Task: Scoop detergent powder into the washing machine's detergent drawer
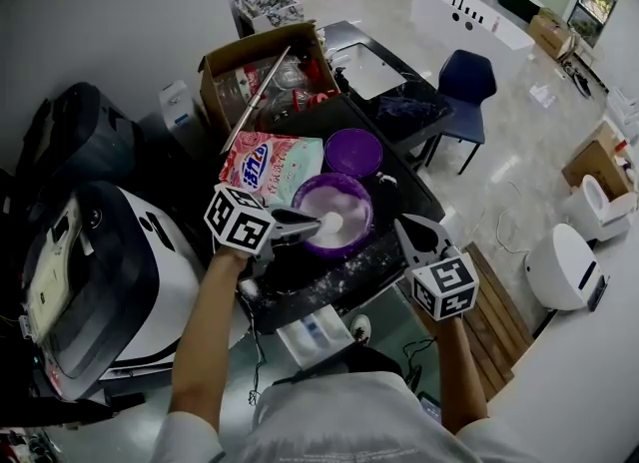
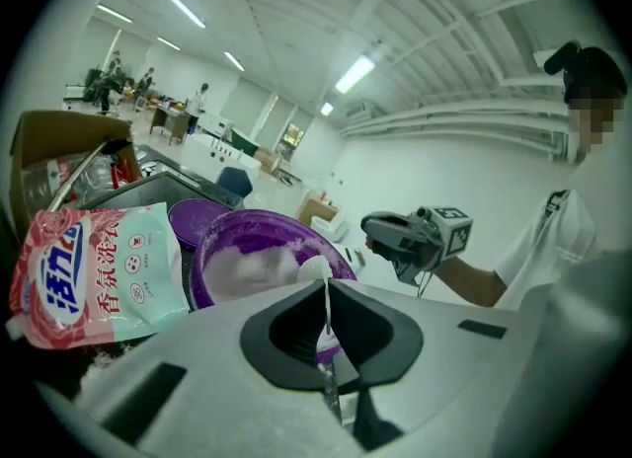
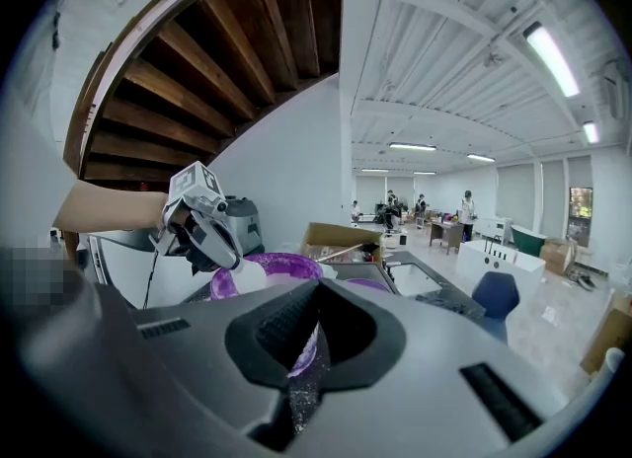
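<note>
The washing machine (image 1: 110, 271) sits left of the purple bowl (image 1: 354, 190). Over the bowl's powder (image 1: 334, 222), the left gripper (image 1: 305, 225) pinches a white spoon (image 2: 315, 268) tight. It should dig slowly, lift level and not spill, I think. Right of the bowl, the right gripper (image 1: 404, 227) is closed on nothing. I cannot find the drawer, or tell how full the spoon is.
</note>
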`<state>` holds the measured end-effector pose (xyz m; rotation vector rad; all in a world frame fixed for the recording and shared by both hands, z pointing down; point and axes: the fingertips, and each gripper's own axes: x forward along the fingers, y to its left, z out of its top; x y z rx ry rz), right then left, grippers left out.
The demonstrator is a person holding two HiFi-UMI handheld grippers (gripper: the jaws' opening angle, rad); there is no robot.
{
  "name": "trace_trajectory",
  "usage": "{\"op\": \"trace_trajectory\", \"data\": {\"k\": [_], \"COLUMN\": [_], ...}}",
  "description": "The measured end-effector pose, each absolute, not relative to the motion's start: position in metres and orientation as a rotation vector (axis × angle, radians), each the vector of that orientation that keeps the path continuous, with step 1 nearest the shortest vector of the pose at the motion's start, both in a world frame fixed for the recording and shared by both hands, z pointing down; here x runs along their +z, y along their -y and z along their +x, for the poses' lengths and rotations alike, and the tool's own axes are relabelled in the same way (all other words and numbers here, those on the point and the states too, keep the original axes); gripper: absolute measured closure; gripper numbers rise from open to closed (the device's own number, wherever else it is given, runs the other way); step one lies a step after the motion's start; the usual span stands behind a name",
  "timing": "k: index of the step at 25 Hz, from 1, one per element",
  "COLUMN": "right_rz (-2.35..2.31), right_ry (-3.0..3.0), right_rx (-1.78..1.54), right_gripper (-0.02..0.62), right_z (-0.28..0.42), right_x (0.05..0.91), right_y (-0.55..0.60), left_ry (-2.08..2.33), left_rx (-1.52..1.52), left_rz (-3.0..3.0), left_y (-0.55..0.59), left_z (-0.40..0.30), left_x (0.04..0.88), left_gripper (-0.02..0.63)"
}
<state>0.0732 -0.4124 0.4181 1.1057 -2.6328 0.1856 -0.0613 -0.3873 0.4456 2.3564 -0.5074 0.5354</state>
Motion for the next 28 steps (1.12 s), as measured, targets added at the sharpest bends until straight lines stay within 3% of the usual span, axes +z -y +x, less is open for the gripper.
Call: {"op": "trace_trajectory", "data": {"k": [14,28], "right_rz": [1.196,1.342], "right_ry": [2.637,2.592], "right_rx": [0.071,-0.009], "right_gripper": [0.589,0.589], "right_z": [0.074,0.071], "right_x": [0.403,0.399], "right_y": [0.394,0.283], "left_ry": [0.801,0.768], "left_rx": [-0.277,-0.470], "left_rz": [2.139,2.178], "left_y": [0.408,0.314], "left_z": [-0.087,-0.114], "left_x": [0.417,0.377], "left_gripper": [0.591,0.591]}}
